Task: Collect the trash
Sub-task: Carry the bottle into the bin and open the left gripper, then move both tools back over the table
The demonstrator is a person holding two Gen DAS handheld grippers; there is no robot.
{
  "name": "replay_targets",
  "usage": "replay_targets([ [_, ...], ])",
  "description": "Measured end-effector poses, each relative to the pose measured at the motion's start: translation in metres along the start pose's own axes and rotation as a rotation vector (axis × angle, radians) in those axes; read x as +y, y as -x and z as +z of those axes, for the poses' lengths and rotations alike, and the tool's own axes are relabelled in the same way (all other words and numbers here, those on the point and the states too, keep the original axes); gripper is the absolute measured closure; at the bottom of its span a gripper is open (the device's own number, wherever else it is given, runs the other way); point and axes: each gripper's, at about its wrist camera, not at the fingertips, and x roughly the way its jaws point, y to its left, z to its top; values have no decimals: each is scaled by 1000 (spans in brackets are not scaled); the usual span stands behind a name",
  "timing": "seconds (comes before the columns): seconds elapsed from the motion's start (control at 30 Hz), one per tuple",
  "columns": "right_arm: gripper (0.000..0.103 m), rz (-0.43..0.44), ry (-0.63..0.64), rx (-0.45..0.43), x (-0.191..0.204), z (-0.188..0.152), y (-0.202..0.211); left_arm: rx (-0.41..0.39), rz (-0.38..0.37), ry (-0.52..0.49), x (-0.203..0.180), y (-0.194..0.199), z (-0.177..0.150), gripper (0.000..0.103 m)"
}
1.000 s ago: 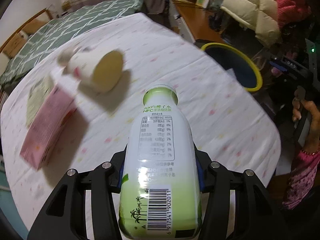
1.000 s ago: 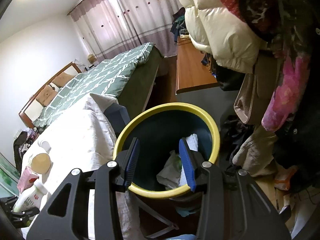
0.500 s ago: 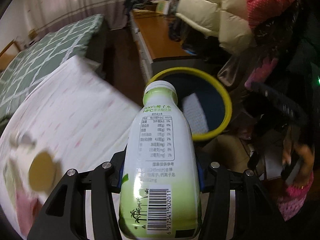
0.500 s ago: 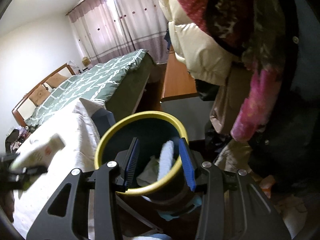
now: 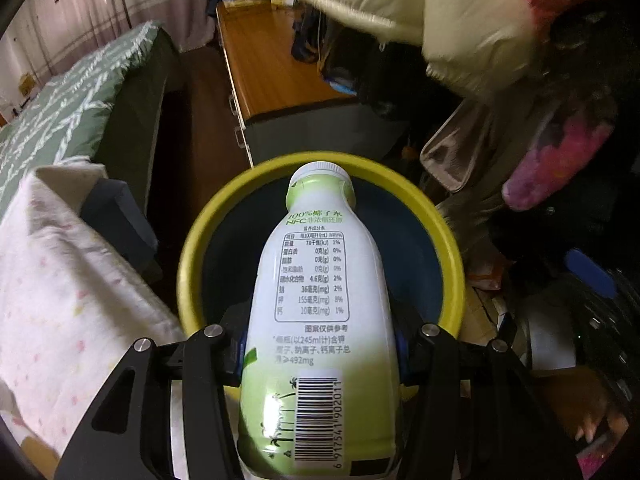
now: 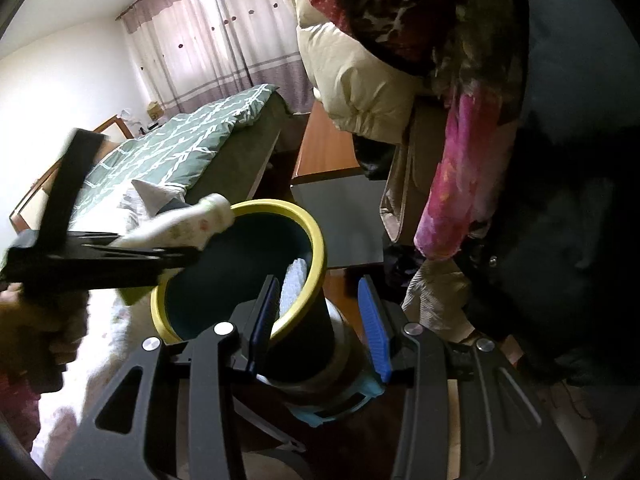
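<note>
My left gripper [image 5: 320, 340] is shut on a white and green coconut water bottle [image 5: 320, 300], held neck forward over the open mouth of the yellow-rimmed dark trash bin [image 5: 192, 248]. In the right wrist view the left gripper [image 6: 172, 256] and the bottle [image 6: 180, 228] reach over the bin's rim [image 6: 316, 248] from the left. My right gripper [image 6: 320, 320] is open and empty, close to the bin's right side. White trash [image 6: 294, 284] lies inside the bin.
A table with a white patterned cloth [image 5: 52, 292] stands left of the bin. A bed with a green cover [image 6: 168, 144] is behind it. A wooden desk [image 5: 264, 64] and hanging coats [image 6: 360, 72] crowd the right side.
My left gripper has swung right from the table, carrying the bottle to above the bin. My right gripper has drifted right, so the bin now sits to its left.
</note>
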Motion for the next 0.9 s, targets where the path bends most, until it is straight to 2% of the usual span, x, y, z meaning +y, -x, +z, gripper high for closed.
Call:
replay_targets([
  [0.07,58,-4,1,3,0,0,0,2,16,13,1,-10,3,19],
  [0.1,57,-5,2,1,1,0,1,-20,36,17,2,-11,3,17],
  [0.23,56,-3,14,-1,5,-1,5,-73,18,60,13,12,-6,17],
  [0.33,56,5,21,-3,10,-1,6,-179,19,93,26,57,-25,17],
  [0.5,56,25,57,-1,30,0,8,-378,60,166,58,142,-72,10],
  [0.67,56,45,103,-6,55,0,11,-517,173,269,107,213,-136,8],
  [0.9,56,80,188,2,103,-1,12,-631,448,431,186,287,-246,5],
])
